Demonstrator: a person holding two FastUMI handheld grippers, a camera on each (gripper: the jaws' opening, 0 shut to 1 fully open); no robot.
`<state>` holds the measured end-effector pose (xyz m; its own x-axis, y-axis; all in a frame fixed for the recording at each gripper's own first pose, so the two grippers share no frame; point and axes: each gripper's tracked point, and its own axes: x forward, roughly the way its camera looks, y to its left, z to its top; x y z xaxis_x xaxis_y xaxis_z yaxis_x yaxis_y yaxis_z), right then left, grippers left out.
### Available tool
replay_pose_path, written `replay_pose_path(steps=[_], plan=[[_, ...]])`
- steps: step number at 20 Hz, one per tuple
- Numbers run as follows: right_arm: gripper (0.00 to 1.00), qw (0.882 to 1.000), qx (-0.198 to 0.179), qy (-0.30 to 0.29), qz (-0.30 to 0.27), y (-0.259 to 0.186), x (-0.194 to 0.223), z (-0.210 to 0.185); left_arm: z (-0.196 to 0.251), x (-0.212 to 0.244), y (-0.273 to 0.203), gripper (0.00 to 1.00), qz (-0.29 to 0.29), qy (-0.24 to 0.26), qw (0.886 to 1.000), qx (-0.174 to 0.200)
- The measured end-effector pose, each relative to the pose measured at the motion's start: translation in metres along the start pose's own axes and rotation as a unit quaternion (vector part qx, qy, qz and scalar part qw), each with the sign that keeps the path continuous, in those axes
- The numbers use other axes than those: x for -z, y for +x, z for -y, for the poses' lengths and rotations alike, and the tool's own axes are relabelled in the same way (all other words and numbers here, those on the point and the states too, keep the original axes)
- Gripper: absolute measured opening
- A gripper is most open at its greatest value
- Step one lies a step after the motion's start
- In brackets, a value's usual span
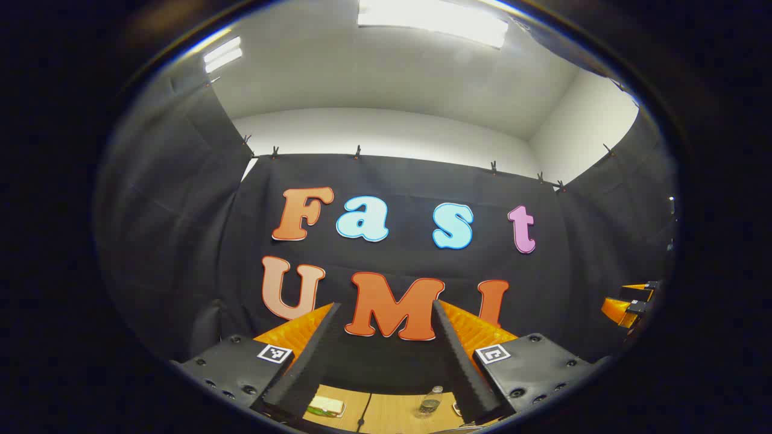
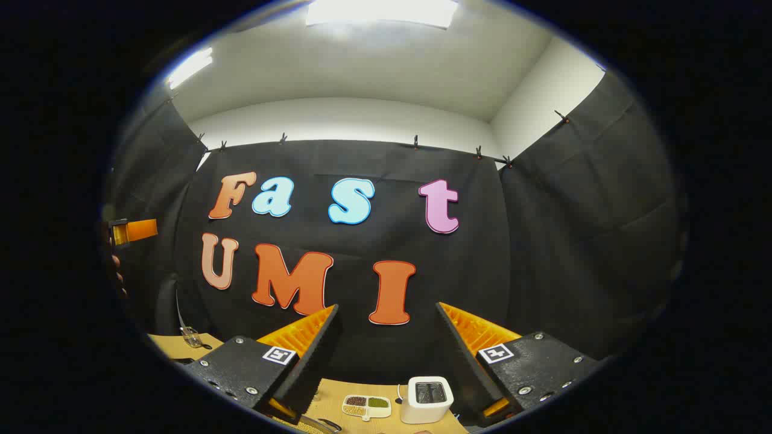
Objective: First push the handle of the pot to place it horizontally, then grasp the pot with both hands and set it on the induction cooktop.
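In the left gripper view my left gripper [image 1: 386, 304] is raised and points at the booth wall, open, with nothing between its fingers. My right gripper [image 1: 630, 304] shows small at the far right edge of that view. In the right gripper view my right gripper [image 2: 387, 306] is likewise lifted toward the wall and open, holding nothing. The left gripper [image 2: 129, 231] peeks in at the left edge there, with a hand [image 2: 117, 274] just below it.
A wooden table [image 1: 392, 416] lies low under the fingers, with a flat sandwich-like item [image 1: 325, 407], a small clear bottle [image 1: 429, 402] and a dark cable [image 1: 362, 413]. Farther right stand a white toaster [image 2: 427, 398] and a divided dish of grains [image 2: 367, 407].
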<state>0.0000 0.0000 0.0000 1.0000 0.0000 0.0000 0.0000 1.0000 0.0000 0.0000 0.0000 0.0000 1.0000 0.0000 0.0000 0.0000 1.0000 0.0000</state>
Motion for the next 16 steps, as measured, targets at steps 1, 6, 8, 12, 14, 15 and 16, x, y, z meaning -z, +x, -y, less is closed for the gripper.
replay_pose_path(steps=[1,6,8,12,14,15,16], plan=[[0.94,1.000,0.000,0.000,-0.001,-0.001,0.001,0.000,0.002,-0.003,-0.002,0.95,0.002,0.004,1.000,0.002],[0.94,1.000,0.002,-0.003,0.001,-0.011,-0.003,0.006,-0.005,-0.022,-0.014,0.98,0.014,0.037,0.999,-0.001],[0.95,1.000,0.003,-0.002,0.003,-0.014,-0.005,0.008,-0.010,-0.034,-0.018,0.97,0.023,0.048,0.999,-0.008],[0.95,1.000,0.003,-0.002,0.009,-0.022,-0.012,0.009,-0.023,-0.050,-0.030,0.98,0.038,0.056,0.997,-0.023],[0.95,1.000,0.003,-0.007,0.015,-0.027,-0.015,0.010,-0.026,-0.054,-0.035,0.97,0.037,0.049,0.998,-0.026],[0.95,1.000,0.004,-0.009,0.016,-0.029,-0.016,0.011,-0.028,-0.055,-0.037,0.97,0.036,0.044,0.998,-0.029],[0.95,1.000,0.003,-0.010,0.016,-0.031,-0.015,0.010,-0.030,-0.055,-0.040,0.97,0.035,0.042,0.998,-0.030]])
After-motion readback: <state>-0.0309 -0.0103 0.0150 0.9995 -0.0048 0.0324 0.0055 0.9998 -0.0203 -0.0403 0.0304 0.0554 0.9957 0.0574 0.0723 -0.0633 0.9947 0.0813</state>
